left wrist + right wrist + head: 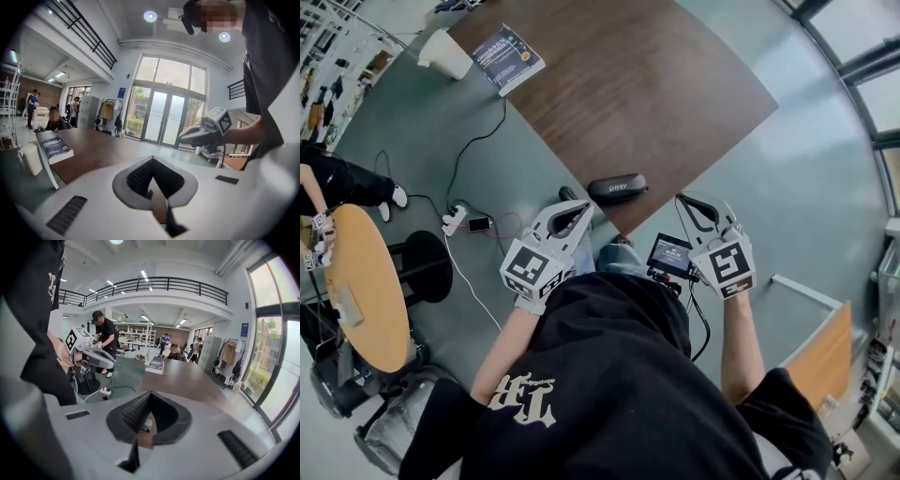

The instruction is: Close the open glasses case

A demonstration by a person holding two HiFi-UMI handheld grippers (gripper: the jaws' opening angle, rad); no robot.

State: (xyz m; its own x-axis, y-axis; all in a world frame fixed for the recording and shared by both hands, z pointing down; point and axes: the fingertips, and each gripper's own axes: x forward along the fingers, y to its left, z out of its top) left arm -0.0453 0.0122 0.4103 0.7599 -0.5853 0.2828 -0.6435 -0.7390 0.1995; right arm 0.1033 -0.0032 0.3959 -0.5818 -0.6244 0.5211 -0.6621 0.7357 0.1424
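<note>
The black glasses case (617,188) lies with its lid down near the front edge of the brown table (656,84). Both grippers hang in the air on my side of that edge, clear of the case. My left gripper (570,201) is just left of and below the case, its jaws closed tip to tip with nothing between them. To the case's right, my right gripper (705,211) is shut and empty as well. In the gripper views the left gripper's (152,159) and the right gripper's (150,393) own jaws meet over the table, and the case is hidden.
A book (508,56) lies at the table's far corner beside a white chair (442,52). A power strip (455,220) with cables lies on the floor. A black stool (427,262) and a round wooden table (361,286) stand left. A small screen device (670,255) sits below the right gripper.
</note>
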